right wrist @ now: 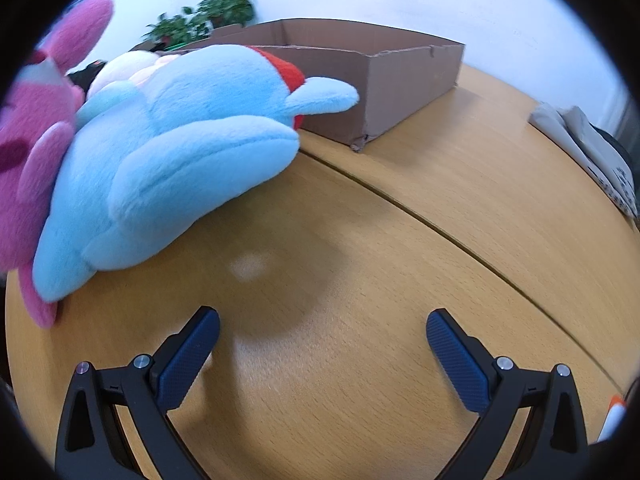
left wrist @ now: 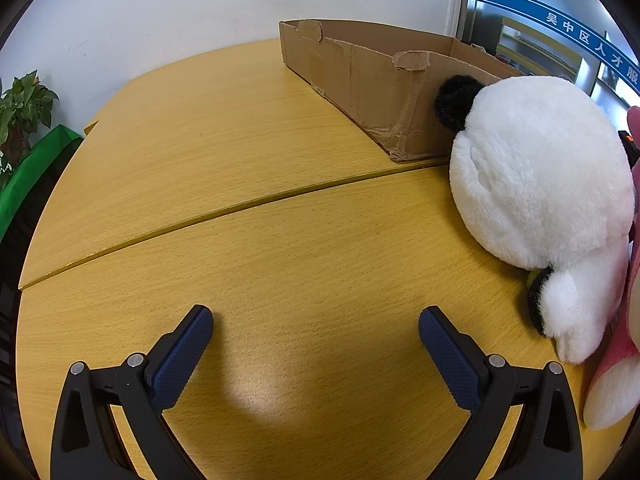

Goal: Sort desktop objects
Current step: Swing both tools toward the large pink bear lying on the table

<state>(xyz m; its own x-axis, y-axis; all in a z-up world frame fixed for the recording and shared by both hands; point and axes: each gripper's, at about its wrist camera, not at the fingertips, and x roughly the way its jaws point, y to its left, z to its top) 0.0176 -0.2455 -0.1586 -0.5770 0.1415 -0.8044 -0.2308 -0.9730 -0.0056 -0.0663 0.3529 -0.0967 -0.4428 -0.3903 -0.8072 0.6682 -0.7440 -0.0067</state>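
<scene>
A shallow, torn cardboard box (left wrist: 372, 80) sits open-topped at the back of a yellow wooden worktop (left wrist: 260, 240); its inside is hidden from both cameras, so its contents cannot be told. The left wrist view shows a white plush panda (left wrist: 540, 176) with black ears lying on the worktop at the right, one ear touching the box's near end, and a pink plush toy (left wrist: 616, 376) just beside it at the frame edge. The right wrist view shows instead a light blue plush toy (right wrist: 168, 168) with a red patch, lying on the worktop in front of the box, with the pink toy pressed against its left side and a pale peach plush (right wrist: 128, 68) behind it. Potted plants (right wrist: 204, 16) stand beyond the box by the white wall. The left gripper (left wrist: 316, 320) and right gripper (right wrist: 323, 322) both hover over bare worktop, blue-padded fingers (left wrist: 188, 356) spread wide apart and holding nothing.
</scene>
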